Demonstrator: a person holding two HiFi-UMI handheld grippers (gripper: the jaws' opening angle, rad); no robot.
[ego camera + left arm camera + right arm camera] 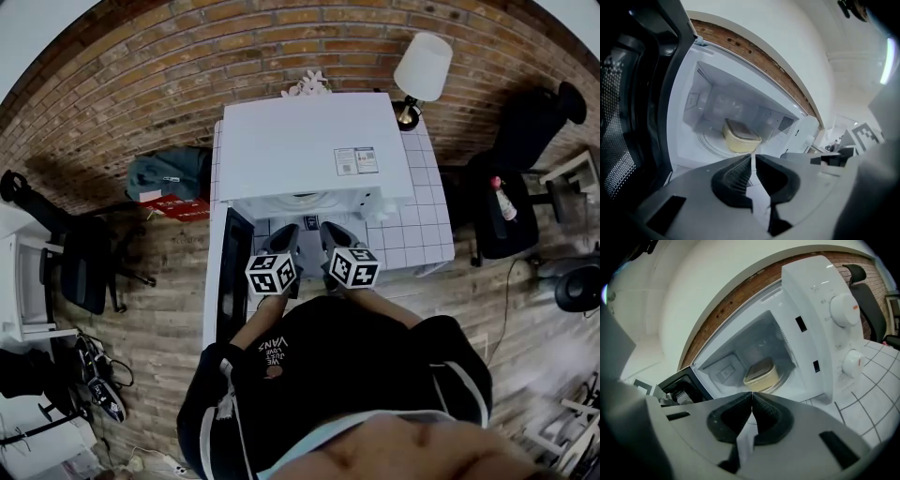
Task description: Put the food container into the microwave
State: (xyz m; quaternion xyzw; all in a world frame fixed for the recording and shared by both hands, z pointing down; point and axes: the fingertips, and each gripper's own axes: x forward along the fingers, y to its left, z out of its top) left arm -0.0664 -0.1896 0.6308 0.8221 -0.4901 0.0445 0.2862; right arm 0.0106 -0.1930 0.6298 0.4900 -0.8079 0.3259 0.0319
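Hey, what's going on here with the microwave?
A person stands at a white microwave on a tiled table, working a claw with each hand. The door hangs open, and the food container sits inside on the turntable. The left claw and right claw are both shut and empty, pointed at the opening.
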